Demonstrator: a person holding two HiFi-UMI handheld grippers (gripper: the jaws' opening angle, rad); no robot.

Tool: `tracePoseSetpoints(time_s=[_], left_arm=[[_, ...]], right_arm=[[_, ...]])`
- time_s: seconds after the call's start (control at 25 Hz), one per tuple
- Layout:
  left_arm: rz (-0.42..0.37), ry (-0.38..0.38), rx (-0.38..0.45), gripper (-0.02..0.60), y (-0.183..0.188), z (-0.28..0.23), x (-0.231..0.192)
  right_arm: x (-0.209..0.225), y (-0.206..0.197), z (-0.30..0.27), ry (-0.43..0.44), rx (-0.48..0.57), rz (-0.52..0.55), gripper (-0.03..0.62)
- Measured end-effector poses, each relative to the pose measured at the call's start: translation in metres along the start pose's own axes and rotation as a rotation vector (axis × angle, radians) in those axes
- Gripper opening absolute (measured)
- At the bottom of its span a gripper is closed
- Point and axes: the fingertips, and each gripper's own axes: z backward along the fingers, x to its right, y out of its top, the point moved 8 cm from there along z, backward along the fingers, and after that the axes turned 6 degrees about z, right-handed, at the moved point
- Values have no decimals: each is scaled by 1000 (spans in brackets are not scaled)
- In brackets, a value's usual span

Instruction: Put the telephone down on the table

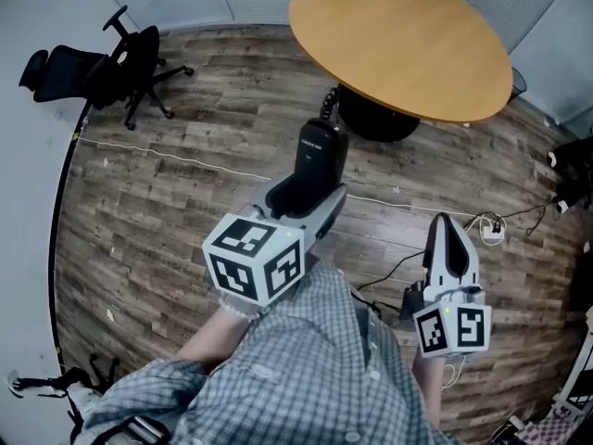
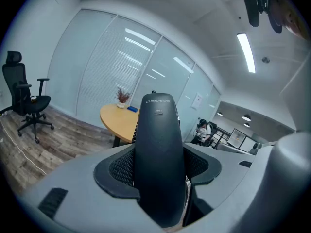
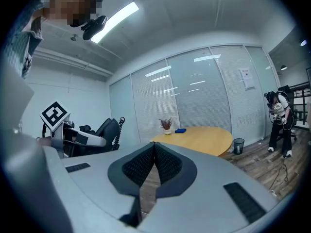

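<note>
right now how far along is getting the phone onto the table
Done: the telephone is gripped in the left tool. In hand: it hangs over the wooden floor, short of the round table. Left: reach that table and set it down. The right tool is shut and empty.

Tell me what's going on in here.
A person holds a gripper in each hand. The left gripper is clamped on a black telephone handset with a coiled cord, held over the wooden plank floor, short of the round light-wood table. The right gripper is shut and empty. The handset is not yet on the table.
</note>
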Motion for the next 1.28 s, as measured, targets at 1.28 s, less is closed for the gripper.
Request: tracePoseSetpoints(time_s=[1.28], left_arm=[[-57,-122,-5,273,-2,-100,51]], right_arm=[[86,-23,5,-116,-34,0,8]])
